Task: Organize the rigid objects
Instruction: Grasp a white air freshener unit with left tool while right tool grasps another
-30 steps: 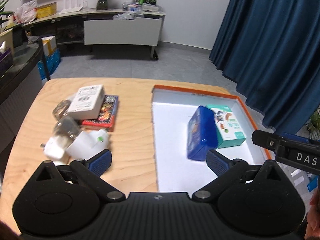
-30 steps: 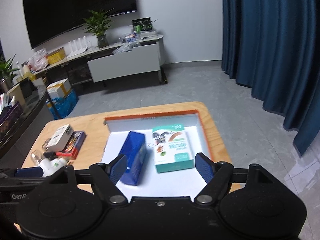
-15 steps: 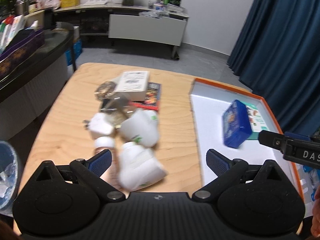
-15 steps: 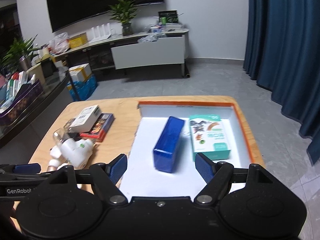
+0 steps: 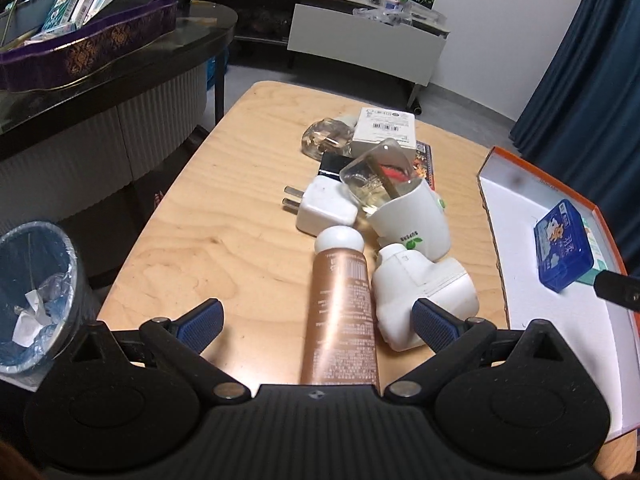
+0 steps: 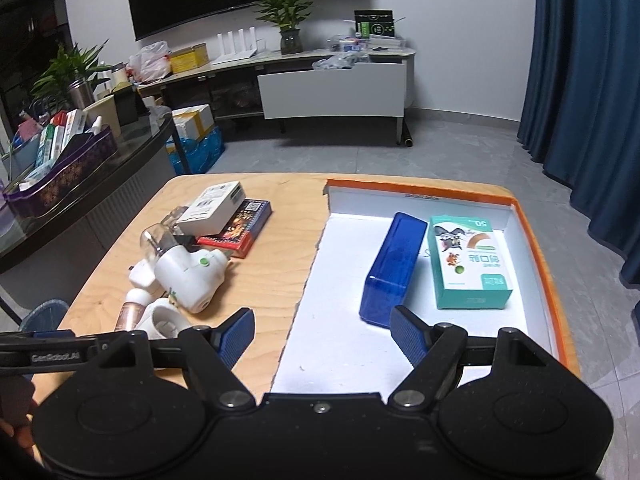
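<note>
Pale wood forms the table [image 5: 224, 248], and every place here is given from the orange-rimmed tray [image 6: 536, 236] on its right half. Inside the tray a blue box [image 6: 394, 268] lies lengthwise, with a teal carton [image 6: 468, 264] just beside it on the side away from the clutter. Outside the tray's left wall sits the pile: a copper-coloured tube [image 5: 340, 316] with a white cap, a white plug-in device [image 5: 420, 288] touching the tube, a second white device [image 5: 412, 220], a white charger [image 5: 324, 208], a clear bottle [image 5: 380, 172], and farther back a white box [image 5: 384, 128] resting on what looks like a card pack [image 6: 240, 232], though its print is too blurred to read. The left gripper [image 5: 316, 318] hangs over the pile, jaws spread wide, the tube lying between them untouched. The right gripper [image 6: 322, 336] hovers over the tray's near left wall, jaws likewise parted and empty.
</note>
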A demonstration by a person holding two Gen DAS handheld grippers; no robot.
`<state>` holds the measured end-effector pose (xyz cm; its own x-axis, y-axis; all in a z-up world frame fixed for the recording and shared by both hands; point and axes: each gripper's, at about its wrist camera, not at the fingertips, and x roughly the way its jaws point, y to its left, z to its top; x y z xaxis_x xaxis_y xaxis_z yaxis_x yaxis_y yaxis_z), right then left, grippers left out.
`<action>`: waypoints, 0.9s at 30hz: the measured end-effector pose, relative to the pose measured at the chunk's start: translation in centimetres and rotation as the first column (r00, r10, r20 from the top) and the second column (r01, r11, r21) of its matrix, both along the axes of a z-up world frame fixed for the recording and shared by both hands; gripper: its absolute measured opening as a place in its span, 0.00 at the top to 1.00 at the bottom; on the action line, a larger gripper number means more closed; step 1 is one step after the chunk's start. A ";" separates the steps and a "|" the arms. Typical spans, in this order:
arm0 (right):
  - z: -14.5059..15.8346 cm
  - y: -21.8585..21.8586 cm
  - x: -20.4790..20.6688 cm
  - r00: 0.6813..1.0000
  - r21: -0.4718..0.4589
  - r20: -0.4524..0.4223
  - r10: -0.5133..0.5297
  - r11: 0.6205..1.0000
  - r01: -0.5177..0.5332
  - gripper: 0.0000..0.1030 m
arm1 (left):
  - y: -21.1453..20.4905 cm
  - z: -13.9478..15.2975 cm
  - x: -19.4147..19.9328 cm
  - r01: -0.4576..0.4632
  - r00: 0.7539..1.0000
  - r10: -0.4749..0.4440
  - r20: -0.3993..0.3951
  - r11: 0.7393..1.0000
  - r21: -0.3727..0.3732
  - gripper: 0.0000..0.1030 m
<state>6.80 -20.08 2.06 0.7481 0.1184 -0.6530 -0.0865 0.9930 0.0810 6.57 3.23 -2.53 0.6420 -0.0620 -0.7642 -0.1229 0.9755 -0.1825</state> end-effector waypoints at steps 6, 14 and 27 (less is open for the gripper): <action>-0.2 0.5 0.2 1.000 -0.008 -0.005 0.015 1.000 -0.015 0.14 | 0.3 0.2 0.6 -0.006 1.000 0.006 0.020 1.000 -0.011 0.00; -0.3 1.1 0.3 1.000 -0.005 -0.003 0.023 1.000 -0.023 0.14 | -1.0 1.9 3.3 0.077 0.992 -0.070 0.109 0.995 -0.064 0.00; -0.4 -0.2 0.7 1.000 0.011 0.001 0.001 1.000 -0.001 0.14 | -3.8 0.4 8.9 0.164 0.985 -0.160 0.071 0.984 -0.065 0.00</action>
